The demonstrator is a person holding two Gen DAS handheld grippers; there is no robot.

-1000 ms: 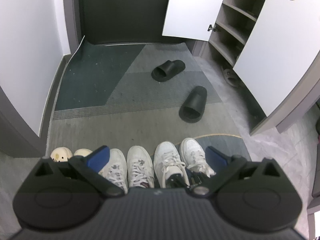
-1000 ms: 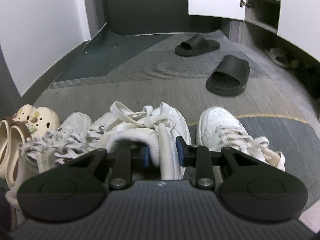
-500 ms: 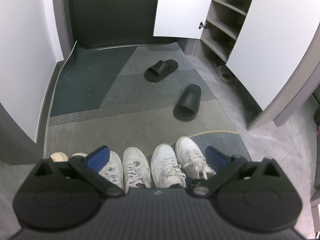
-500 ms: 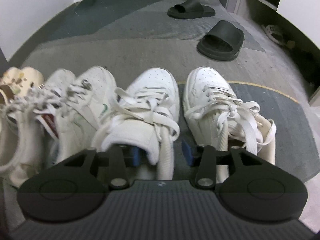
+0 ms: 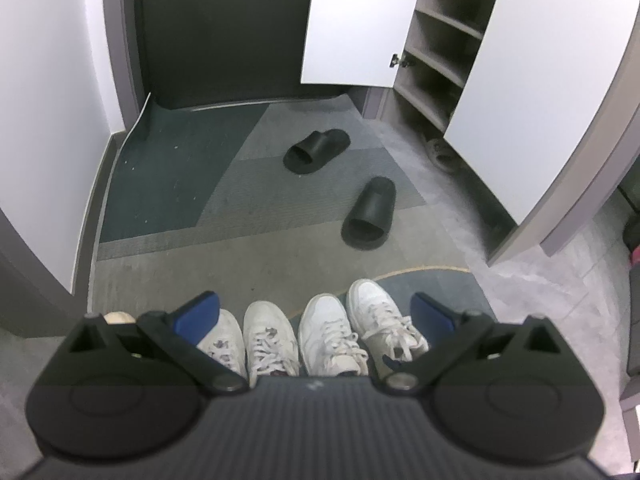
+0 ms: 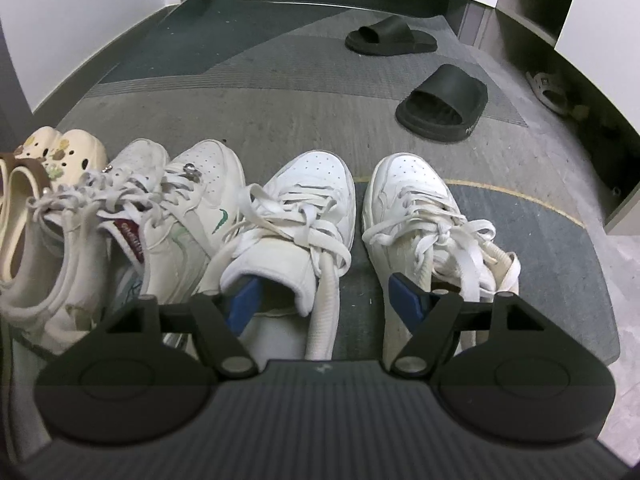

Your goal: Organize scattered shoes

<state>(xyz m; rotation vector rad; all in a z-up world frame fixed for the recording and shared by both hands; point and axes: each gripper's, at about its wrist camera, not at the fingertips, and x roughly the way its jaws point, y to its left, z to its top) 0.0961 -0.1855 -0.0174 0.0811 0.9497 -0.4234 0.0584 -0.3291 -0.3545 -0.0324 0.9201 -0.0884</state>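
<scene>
Left gripper (image 5: 316, 312): I have it hanging high over the shoe row, fingers spread wide, nothing between the blue pads.
Right gripper (image 6: 324, 300): I have it low, right behind the sneakers. The fingers are apart. The left pad sits inside the heel opening of the third sneaker, the right pad is in the gap beside that shoe's outer wall, near the fourth sneaker. I see no squeeze on the collar, so it holds nothing.
Third sneaker (image 6: 304, 204): white, laces loose, upright on the mat, toe pointing away from me, just beside its partner.
Fourth sneaker (image 6: 416, 200): white, farthest right in the row, upright on the blue patch of mat, a narrow gap from the third.
Other sneakers (image 6: 188, 200): two more white ones to the left, pressed close together, one with a green mark on its side and a dark red tongue label.
Clogs (image 6: 52, 156): cream pair with small charms, at the far left end of the row.
Near slide (image 6: 444, 104): black, alone on the mat, well ahead of the row and to the right.
Far slide (image 6: 390, 36): black, farther off, lying at a different angle, apart from the near one.
Cabinet (image 5: 444, 52): doors open, grey shelves showing, beyond the slides on the right.
Sandal (image 6: 546, 86): pale, on the floor at the cabinet's foot.
Mat (image 6: 260, 80): grey and green, under all the shoes.
</scene>
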